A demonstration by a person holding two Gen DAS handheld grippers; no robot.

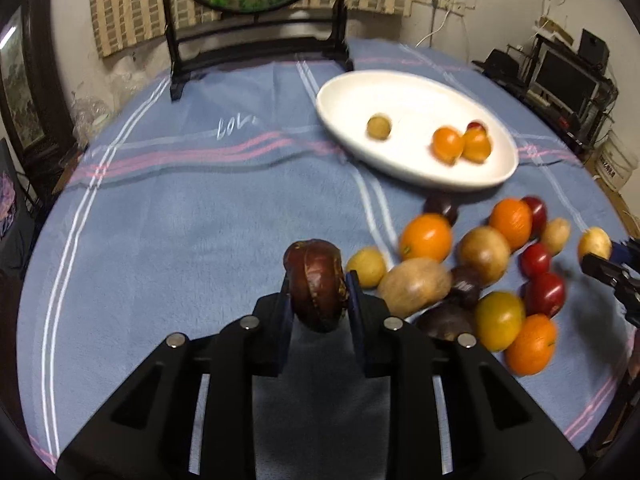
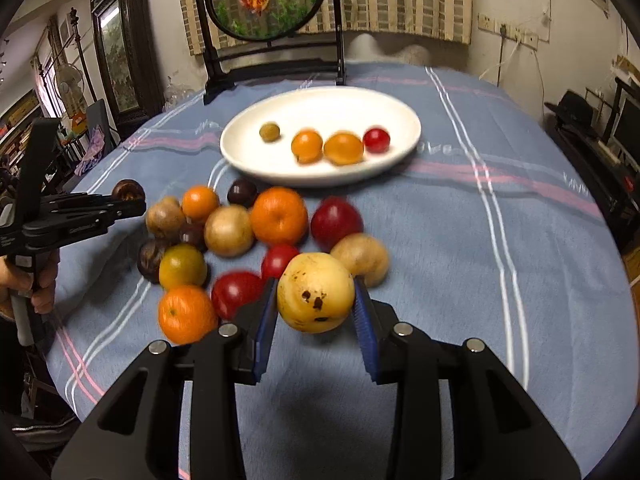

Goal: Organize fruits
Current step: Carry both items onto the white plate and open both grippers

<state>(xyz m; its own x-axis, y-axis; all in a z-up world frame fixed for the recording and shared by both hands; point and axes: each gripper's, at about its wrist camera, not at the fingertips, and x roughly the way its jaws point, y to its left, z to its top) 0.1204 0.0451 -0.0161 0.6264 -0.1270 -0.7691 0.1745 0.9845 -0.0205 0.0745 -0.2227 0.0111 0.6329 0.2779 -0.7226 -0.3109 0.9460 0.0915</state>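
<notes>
My left gripper (image 1: pixel 318 284) is shut on a dark brown wrinkled fruit (image 1: pixel 316 284) and holds it above the blue cloth; it also shows in the right wrist view (image 2: pixel 128 191) at the left. My right gripper (image 2: pixel 316 300) is shut on a yellow spotted fruit (image 2: pixel 316 292); that fruit shows in the left wrist view (image 1: pixel 594 243) at the far right. A white oval plate (image 2: pixel 256 152) behind the pile holds a small green-brown fruit (image 2: pixel 269 131), two orange fruits (image 2: pixel 307 145) and a red one (image 2: pixel 376 139). A pile of several oranges, red, tan and dark fruits (image 2: pixel 279 216) lies in front of the plate.
A blue striped tablecloth (image 2: pixel 500 260) covers the round table. A dark framed round screen on a stand (image 2: pixel 272 60) stands at the back edge. Shelves and electronics (image 2: pixel 616 152) stand to the right of the table.
</notes>
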